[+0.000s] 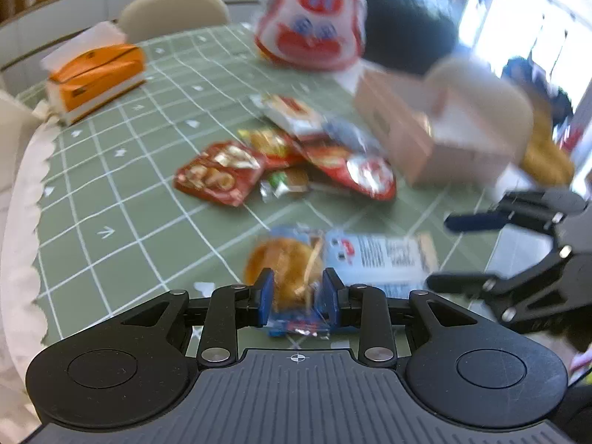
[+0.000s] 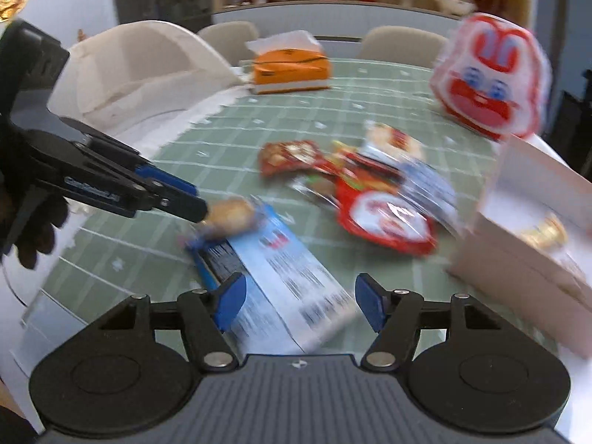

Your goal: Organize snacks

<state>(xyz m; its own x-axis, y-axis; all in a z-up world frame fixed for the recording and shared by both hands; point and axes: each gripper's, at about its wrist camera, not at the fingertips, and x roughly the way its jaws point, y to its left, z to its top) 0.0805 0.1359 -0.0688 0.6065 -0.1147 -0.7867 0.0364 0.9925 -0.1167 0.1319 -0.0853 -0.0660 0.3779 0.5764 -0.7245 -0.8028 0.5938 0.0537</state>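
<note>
My left gripper [image 1: 298, 298] is shut on the end of a blue snack packet with a golden pastry picture [image 1: 292, 266]; it also shows in the right wrist view [image 2: 192, 207]. The packet's pale blue printed back [image 2: 292, 281] lies on the table between the pads of my right gripper [image 2: 299, 301], which is open around it without touching. A pile of red and mixed snack packets [image 1: 296, 159] lies further in on the table [image 2: 355, 192]. A pink cardboard box [image 1: 425, 137] stands open to the right [image 2: 529, 229].
The table has a green grid cloth [image 1: 111, 192]. An orange tissue box [image 1: 92, 77] stands at the far left. A red and white rabbit-face bag [image 1: 314, 22] stands at the back. Beige chairs [image 2: 148, 63] ring the table.
</note>
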